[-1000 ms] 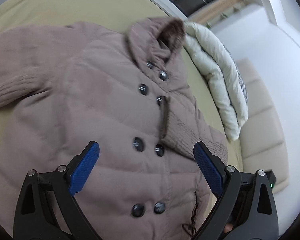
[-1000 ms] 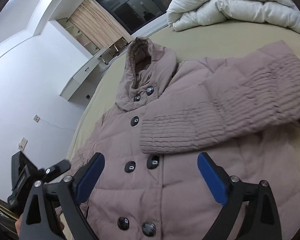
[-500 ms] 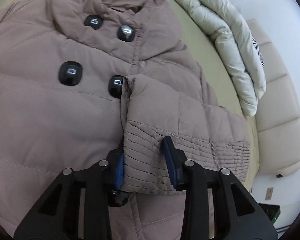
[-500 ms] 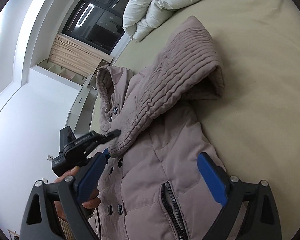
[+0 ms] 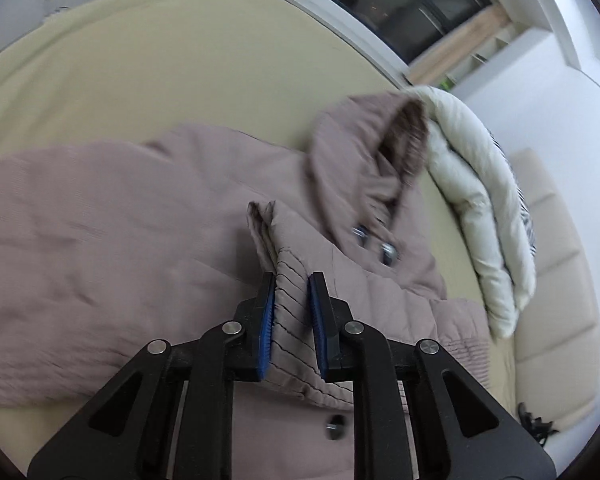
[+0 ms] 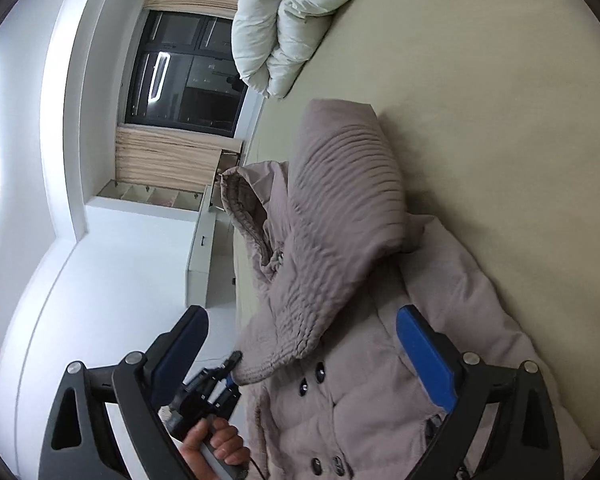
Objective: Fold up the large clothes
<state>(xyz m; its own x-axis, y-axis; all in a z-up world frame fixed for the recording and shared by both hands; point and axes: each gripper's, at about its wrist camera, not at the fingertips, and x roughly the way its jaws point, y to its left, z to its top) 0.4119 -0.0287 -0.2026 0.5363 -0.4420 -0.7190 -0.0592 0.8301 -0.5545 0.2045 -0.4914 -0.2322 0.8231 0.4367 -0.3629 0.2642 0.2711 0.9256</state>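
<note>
Pinching coat [image 5: 140, 220] cuff [image 5: 292, 304], left claw [image 5: 292, 300] just closed; right claw [image 6: 300, 340] spread.

Matt quilted cloth coat [image 5: 120, 220]; glossy plastic buttons [image 6: 319, 372]; smooth cloth bedsheet [image 5: 160, 92]

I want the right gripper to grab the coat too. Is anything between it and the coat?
Nothing visible. The right gripper is open above the coat, with only air between. The left gripper, whose fingers have just been closing, pinches the sleeve cuff off to one side.
</note>
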